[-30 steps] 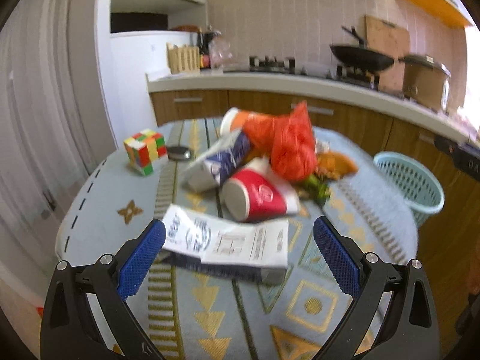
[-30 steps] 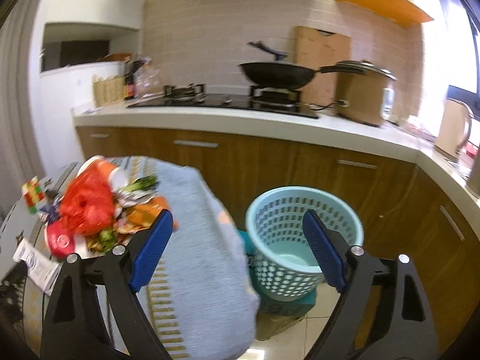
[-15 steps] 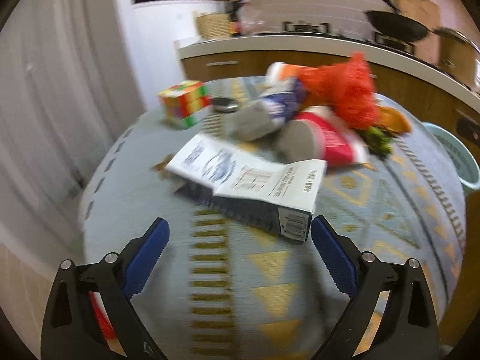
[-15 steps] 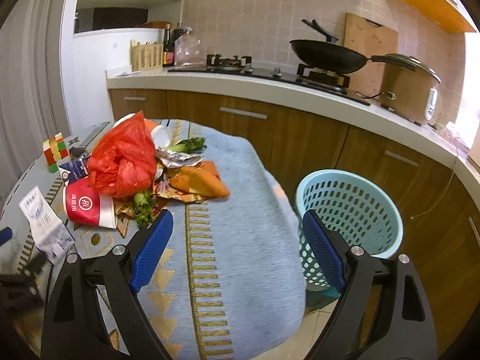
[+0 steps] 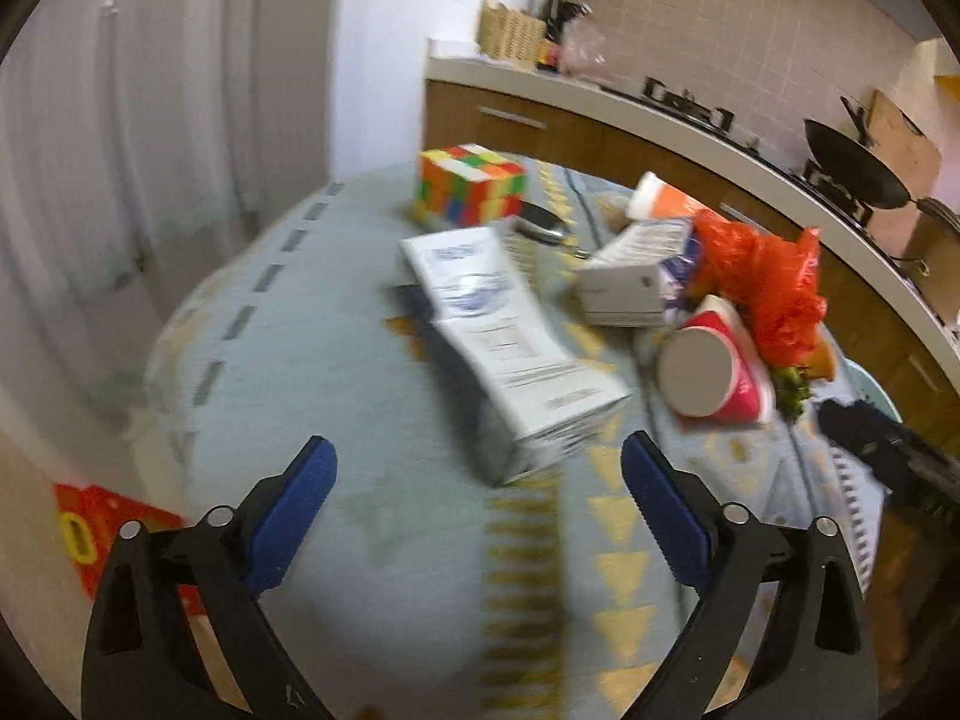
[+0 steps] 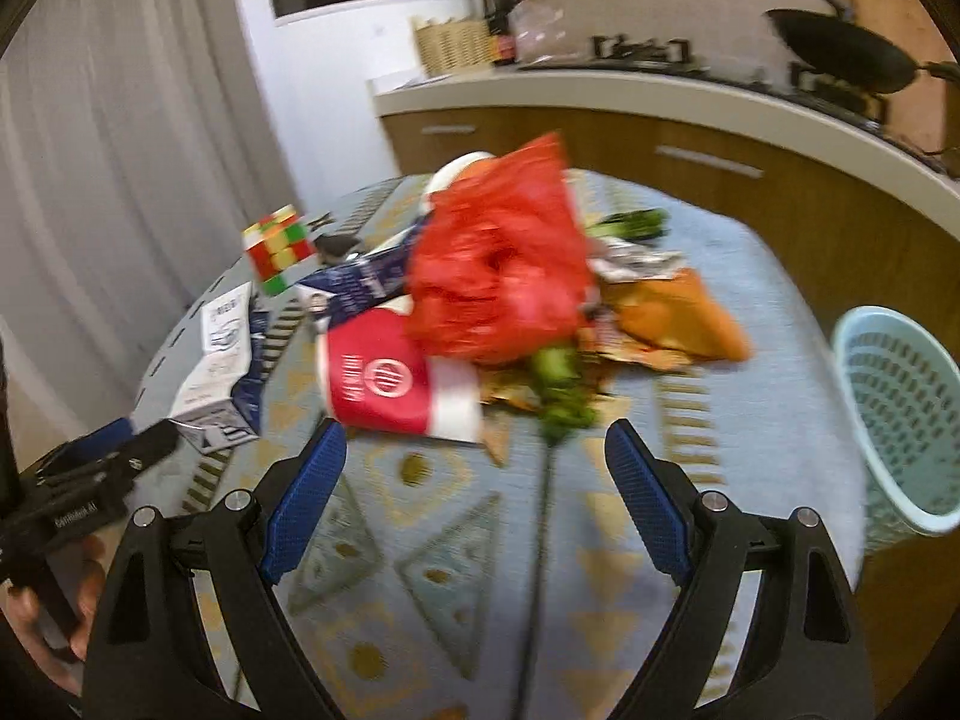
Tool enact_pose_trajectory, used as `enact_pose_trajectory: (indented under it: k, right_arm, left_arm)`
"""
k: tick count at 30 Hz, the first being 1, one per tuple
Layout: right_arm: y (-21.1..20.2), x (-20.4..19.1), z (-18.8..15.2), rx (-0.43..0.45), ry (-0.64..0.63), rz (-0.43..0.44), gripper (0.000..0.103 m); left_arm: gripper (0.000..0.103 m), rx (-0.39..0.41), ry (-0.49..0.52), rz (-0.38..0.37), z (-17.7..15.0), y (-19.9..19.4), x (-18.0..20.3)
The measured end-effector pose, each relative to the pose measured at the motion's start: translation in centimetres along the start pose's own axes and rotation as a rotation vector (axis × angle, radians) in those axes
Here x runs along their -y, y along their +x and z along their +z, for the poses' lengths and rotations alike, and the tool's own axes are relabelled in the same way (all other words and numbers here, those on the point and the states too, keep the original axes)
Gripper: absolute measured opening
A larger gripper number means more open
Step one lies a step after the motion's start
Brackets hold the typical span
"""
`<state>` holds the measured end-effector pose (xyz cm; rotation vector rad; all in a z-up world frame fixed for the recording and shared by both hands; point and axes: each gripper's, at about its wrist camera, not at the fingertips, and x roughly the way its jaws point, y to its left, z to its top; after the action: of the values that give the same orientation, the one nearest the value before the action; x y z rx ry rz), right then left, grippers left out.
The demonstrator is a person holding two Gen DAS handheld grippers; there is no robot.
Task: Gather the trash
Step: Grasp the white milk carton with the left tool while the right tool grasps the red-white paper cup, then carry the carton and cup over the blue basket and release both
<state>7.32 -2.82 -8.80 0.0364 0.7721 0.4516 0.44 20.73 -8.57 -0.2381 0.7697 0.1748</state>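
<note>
A pile of trash lies on the patterned table: a white and dark carton [image 5: 510, 348], a red paper cup [image 5: 714, 372] on its side, a red plastic bag [image 5: 762, 282], a second carton [image 5: 636, 270], green vegetable scraps [image 6: 558, 390] and an orange wrapper [image 6: 678, 318]. My left gripper [image 5: 480, 498] is open and empty, just short of the near carton. My right gripper [image 6: 474, 492] is open and empty, just in front of the red cup [image 6: 390, 384] and red bag [image 6: 498, 276]. A light blue basket [image 6: 900, 414] stands off the table's right edge.
A colourful puzzle cube [image 5: 468, 192] sits at the table's far side, with a dark small object [image 5: 540, 222] beside it. A kitchen counter [image 6: 660, 96] with a wok runs behind. A curtain [image 5: 120, 120] hangs at the left. The left gripper shows in the right wrist view [image 6: 102, 468].
Both grippers have swung left. The left one pulled back and turned so the carton lies lengthwise ahead. The right one moved from the basket to face the trash pile.
</note>
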Motion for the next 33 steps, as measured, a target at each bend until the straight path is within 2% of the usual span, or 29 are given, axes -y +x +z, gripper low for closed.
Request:
enact_pose_trajectory:
  k: [1,3,9,12,14,17,22,24,25,31,33]
  right_arm:
    - [0.3,-0.4,0.2,0.0,-0.011,-0.001,0.083]
    - [0.9,-0.7,0.4,-0.005,-0.021,0.004,0.083]
    - [2.7,-2.1,1.0,-0.035,-0.061,0.035,0.083]
    - [3.7,-2.3,1.5,-0.055,-0.055,0.046,0.083]
    - [4.5,-2.3,1.9,-0.068,-0.043,0.053,0.084]
    - [5.8,-2.4,2.5,-0.09,-0.027,0.058,0.084]
    - [8.1,-3.1,3.2,-0.136,-0.019,0.08,0.084]
    - [8.2,-3.5,3.1,-0.127,-0.042,0.068,0.071]
    - [8.1,-3.7,3.0,-0.123,-0.053,0.071,0.071]
    - [4.5,-5.1,2.9,-0.051,-0.104,0.137,0.07]
    - [2.9,-5.3,3.3,-0.023,-0.103,0.158,0.07]
  left_arm:
    - [0.093,-0.017,0.005,-0.007,0.2,0.6,0.8]
    - [0.093,-0.051,0.015,0.041,0.8,2.1,2.2]
    - [0.092,-0.091,-0.01,0.099,2.3,5.4,3.0]
    - [0.08,-0.114,-0.018,0.105,2.5,6.3,2.8]
    - [0.069,-0.099,-0.011,0.114,2.5,6.0,2.6]
    - [0.056,-0.076,-0.022,0.084,2.7,5.3,1.7]
    - [0.056,-0.071,-0.049,0.064,2.8,4.7,0.3]
    - [0.056,-0.062,-0.062,0.053,2.7,4.4,-0.1]
    - [0.056,-0.056,-0.067,0.048,2.7,4.2,-0.2]
    - [0.055,0.004,-0.061,0.039,3.1,2.3,0.0]
    - [0.055,0.033,-0.059,0.015,3.5,1.1,0.3]
